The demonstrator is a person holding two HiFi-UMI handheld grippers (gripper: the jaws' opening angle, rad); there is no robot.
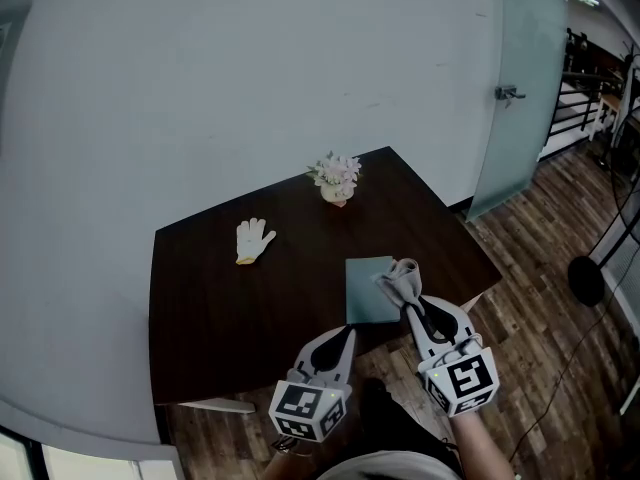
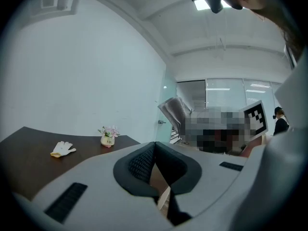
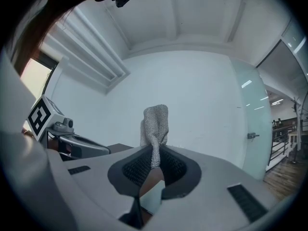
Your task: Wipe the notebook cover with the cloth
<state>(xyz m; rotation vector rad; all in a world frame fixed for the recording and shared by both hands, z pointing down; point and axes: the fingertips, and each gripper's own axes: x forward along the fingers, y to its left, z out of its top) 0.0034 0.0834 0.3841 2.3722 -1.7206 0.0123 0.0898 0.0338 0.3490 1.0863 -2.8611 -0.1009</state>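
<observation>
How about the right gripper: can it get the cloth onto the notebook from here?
Probably yes: the right gripper, shut on the cloth, is over the right edge of the notebook. Nothing lies on the cover, and the left gripper sits off to its left.

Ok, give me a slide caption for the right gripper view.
Grey cloth pinched upright in the shut right tool, white wall behind.

Cloth (image 1: pixel 398 280): grey knit, rough, coarse weave. Notebook (image 1: pixel 366 293) cover: matt, smooth. Counter (image 1: pixel 250 318): dark wood, smooth w/ slight sheen. Glove (image 1: pixel 252 239): white fabric. Floor (image 1: pixel 540 268): wood planks.
</observation>
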